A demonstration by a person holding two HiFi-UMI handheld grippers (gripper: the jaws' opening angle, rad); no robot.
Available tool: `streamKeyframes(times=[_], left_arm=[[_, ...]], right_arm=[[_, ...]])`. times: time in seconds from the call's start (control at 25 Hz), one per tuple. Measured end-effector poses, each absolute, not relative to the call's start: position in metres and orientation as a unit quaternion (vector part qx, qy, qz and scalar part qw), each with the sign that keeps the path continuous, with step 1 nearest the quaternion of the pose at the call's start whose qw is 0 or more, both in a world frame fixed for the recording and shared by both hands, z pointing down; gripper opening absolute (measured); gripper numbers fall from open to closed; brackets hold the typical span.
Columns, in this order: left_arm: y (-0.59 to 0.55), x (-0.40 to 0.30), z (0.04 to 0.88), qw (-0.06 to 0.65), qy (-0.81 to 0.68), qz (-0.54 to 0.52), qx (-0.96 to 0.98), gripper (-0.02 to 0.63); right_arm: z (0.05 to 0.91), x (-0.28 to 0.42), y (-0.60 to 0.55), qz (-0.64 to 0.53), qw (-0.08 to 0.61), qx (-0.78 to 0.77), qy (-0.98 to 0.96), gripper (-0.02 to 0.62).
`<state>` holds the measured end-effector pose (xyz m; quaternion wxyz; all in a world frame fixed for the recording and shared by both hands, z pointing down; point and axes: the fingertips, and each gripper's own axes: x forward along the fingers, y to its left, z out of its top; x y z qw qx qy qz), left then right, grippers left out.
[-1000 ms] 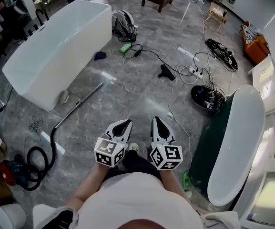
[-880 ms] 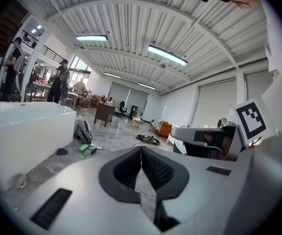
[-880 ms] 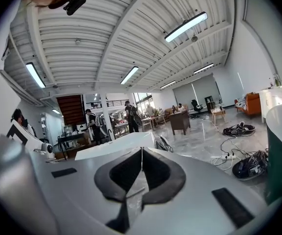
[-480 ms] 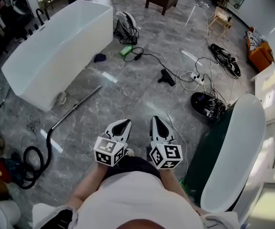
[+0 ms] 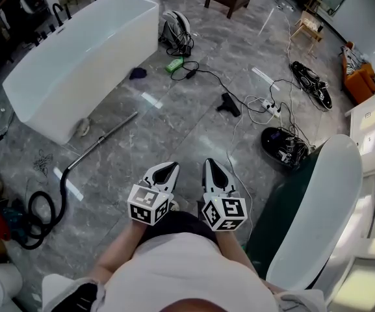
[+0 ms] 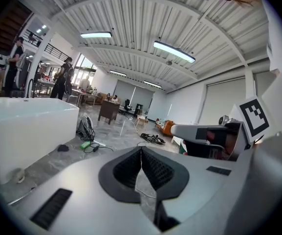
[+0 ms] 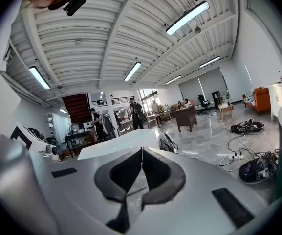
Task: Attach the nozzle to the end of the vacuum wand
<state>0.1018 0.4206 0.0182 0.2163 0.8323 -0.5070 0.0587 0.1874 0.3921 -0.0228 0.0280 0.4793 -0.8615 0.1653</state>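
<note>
My left gripper and right gripper are closed, empty; I need one open before reaching the nozzle mid-floor, then the wand.

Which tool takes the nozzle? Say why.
Right, probably. The nozzle lies on the floor ahead, closer to the right tool, while the wand lies off to the left, nearer the left tool. Both tools are shut and empty.

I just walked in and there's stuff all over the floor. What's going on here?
A person holds a left gripper and a right gripper, both shut and empty. The vacuum wand lies on the floor by the white tub. The black nozzle lies apart from it. Nothing is joined yet.
</note>
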Motion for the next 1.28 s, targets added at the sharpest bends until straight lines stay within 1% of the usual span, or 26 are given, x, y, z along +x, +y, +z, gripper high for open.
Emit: streamKeyframes(times=[0.48, 0.76, 1.0, 1.28], left_arm=[[0.396, 0.11, 0.017, 0.218, -0.498, 0.076, 0.836, 0.011], [0.36, 0.109, 0.022, 0.218, -0.494, 0.079, 0.838, 0.011], [0.313, 0.098, 0.029, 0.225, -0.496, 0.078, 0.835, 0.011], [0.227, 0.079, 0.033, 0.225, -0.489, 0.09, 0.838, 0.011]], right_arm=[[-0.018, 0.199, 0.368, 0.186, 0.021, 0.49, -0.851, 0.015], [-0.015, 0.205, 0.326, 0.182, 0.019, 0.501, -0.846, 0.015], [-0.007, 0.2, 0.279, 0.181, 0.026, 0.508, -0.841, 0.015], [0.0, 0.188, 0.198, 0.191, 0.027, 0.521, -0.831, 0.015]])
